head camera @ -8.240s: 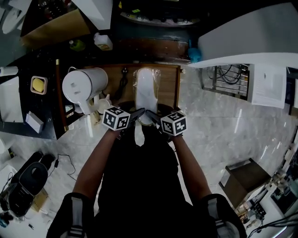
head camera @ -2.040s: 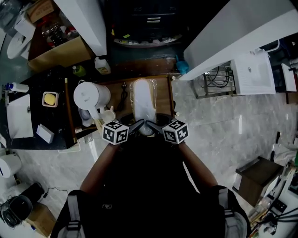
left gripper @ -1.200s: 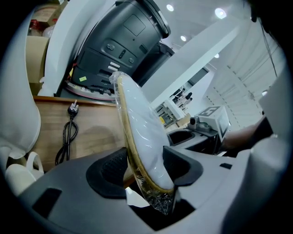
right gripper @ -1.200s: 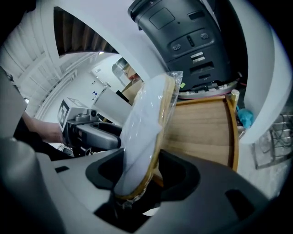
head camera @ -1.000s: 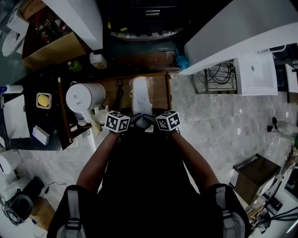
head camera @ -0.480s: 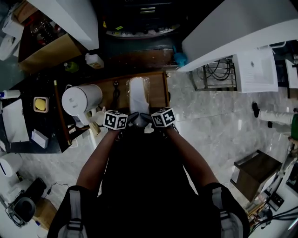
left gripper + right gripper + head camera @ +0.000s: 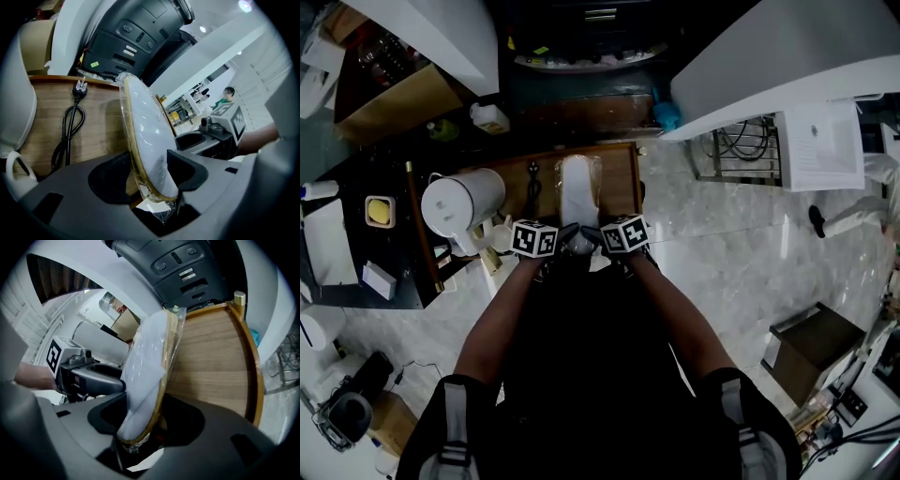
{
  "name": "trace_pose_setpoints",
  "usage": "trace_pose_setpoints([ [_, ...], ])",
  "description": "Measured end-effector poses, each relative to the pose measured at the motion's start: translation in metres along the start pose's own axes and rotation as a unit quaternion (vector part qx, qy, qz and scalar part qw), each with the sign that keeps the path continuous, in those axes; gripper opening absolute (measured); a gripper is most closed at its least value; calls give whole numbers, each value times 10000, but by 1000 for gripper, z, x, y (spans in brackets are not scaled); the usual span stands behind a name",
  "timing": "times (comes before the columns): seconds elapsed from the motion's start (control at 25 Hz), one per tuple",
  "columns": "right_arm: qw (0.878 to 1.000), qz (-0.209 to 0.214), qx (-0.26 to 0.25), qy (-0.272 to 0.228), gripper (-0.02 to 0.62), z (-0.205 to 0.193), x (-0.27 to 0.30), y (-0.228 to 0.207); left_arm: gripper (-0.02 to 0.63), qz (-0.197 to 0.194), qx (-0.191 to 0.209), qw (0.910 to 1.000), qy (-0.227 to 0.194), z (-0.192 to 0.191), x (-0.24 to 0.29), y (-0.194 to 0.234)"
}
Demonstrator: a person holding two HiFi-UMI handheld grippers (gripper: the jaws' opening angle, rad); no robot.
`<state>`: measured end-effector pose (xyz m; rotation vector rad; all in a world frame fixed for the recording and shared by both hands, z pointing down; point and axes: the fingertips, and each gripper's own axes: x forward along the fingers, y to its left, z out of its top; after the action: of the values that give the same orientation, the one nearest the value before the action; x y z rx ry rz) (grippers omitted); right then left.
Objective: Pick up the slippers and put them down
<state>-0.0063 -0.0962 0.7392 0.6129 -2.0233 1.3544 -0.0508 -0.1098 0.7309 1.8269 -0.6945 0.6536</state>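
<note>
A pair of white slippers (image 7: 578, 187) wrapped in clear plastic stretches away from me over the wooden table (image 7: 621, 180). My left gripper (image 7: 565, 242) and right gripper (image 7: 594, 240) meet at its near end, side by side. In the left gripper view the pack (image 7: 143, 136) stands on edge between the jaws of that gripper (image 7: 150, 168), which are shut on it. The right gripper view shows the pack (image 7: 147, 366) clamped in the same way by the right gripper (image 7: 150, 413). Whether the far end touches the table I cannot tell.
A white kettle (image 7: 459, 202) stands at the table's left with a black power cord (image 7: 532, 183) lying beside the slippers. Dark counters with small items lie to the left; a marble floor (image 7: 741, 253) spreads to the right. A raised rim (image 7: 251, 362) edges the table.
Both grippers have sunk toward the wooden table with the slippers held between them. The jaws have kept the same width.
</note>
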Motion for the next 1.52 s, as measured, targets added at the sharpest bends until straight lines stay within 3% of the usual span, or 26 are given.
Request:
trace_pose_setpoints([
  [0.96,9989,-357,-235,182,229,-5,26,-15,250,260,-282,9981,491,-22,23,30],
  [1.24,9978,-512,-348,229,230,-4,30,-18,281,724,291,9950,628,-19,26,38],
  [1.52,9972,-452,-554,208,241,1,26,-11,282,470,208,9967,632,-17,21,35],
])
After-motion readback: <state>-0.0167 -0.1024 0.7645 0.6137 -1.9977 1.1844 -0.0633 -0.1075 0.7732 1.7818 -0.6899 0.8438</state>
